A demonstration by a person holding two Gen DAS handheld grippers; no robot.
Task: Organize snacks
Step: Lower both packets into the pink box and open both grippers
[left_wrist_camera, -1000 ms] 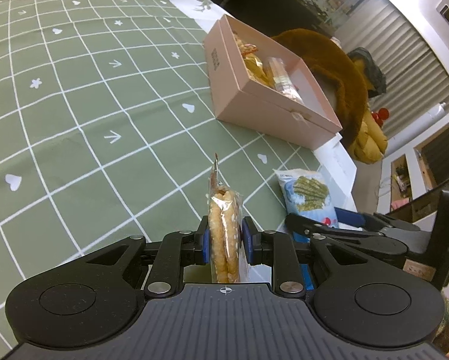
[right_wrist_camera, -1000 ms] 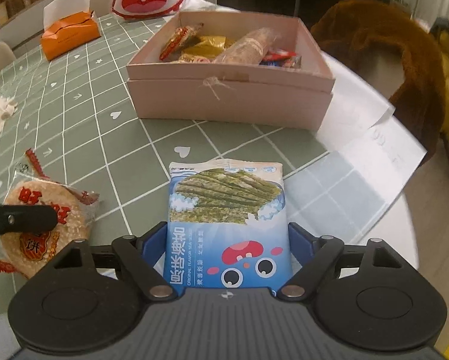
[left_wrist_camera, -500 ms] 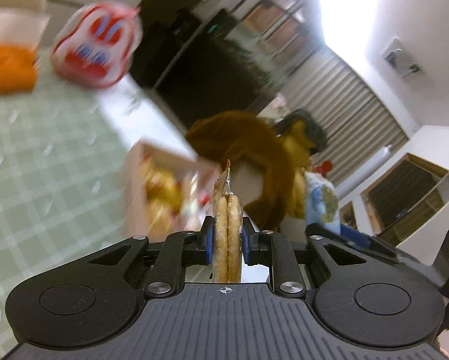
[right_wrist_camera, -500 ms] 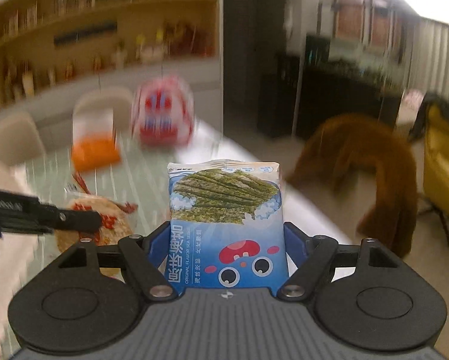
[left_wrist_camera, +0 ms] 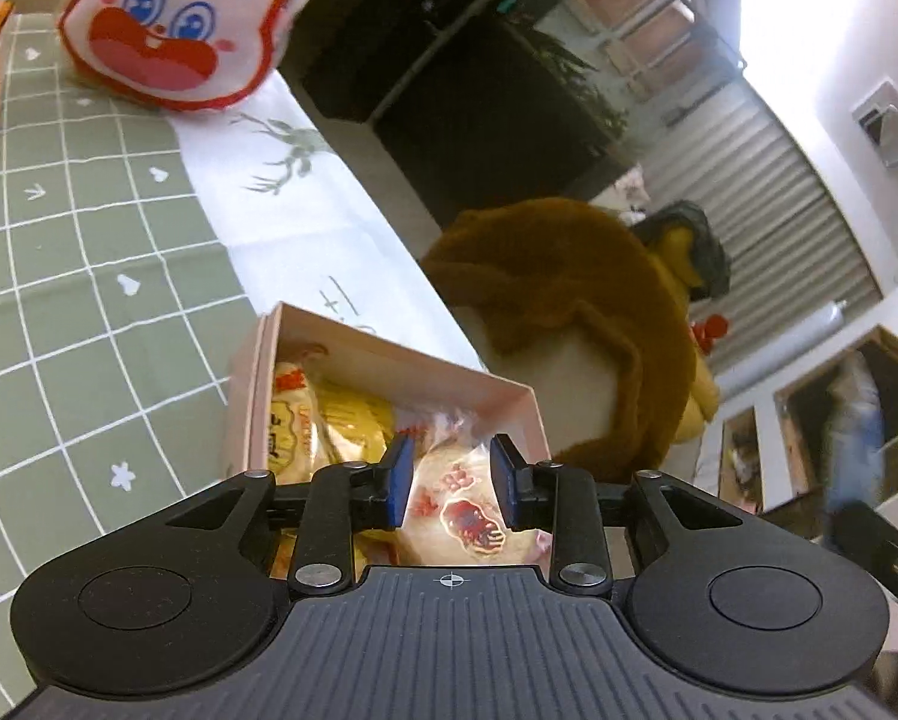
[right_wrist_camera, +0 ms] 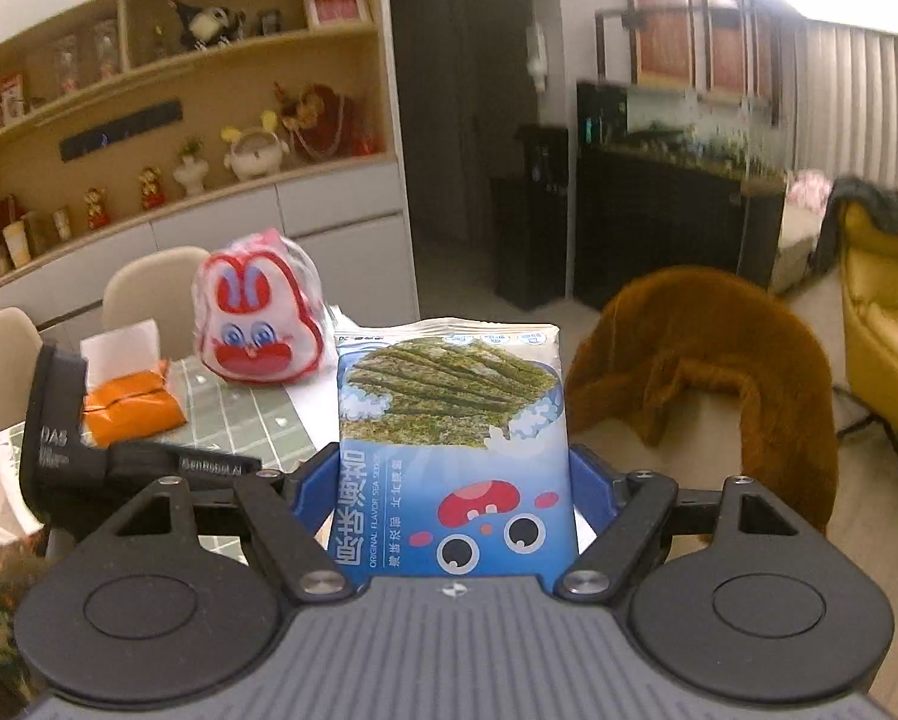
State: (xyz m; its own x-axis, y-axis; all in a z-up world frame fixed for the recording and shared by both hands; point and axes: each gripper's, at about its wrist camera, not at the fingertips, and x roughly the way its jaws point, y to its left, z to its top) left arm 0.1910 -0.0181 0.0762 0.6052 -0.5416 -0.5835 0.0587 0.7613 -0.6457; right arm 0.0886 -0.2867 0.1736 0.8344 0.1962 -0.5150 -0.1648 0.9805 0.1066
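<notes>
Rice crackers (left_wrist_camera: pixel 457 507) in clear wrap lie flat in the pink box (left_wrist_camera: pixel 389 360), seen through the gap of the left gripper (left_wrist_camera: pixel 451 489), whose blue pads have just been parting and stand clear of the packet on either side. Beyond the left pad, yellow snack packets (left_wrist_camera: pixel 329 432) fill the rest of the box, which sits on the green grid tablecloth (left_wrist_camera: pixel 89 300) near the table's edge. Farther ahead of the fingers stands a rabbit-faced pouch (left_wrist_camera: pixel 173 18). The right gripper (right_wrist_camera: pixel 454 480) holds a blue seaweed snack packet (right_wrist_camera: pixel 451 438) upright, fingers pressed against its two sides, lifted above the table. To the left of those fingers are the other gripper's black body and an orange tissue box (right_wrist_camera: pixel 131 408); to the right, a brown furry coat (right_wrist_camera: pixel 706 372) drapes a chair.
</notes>
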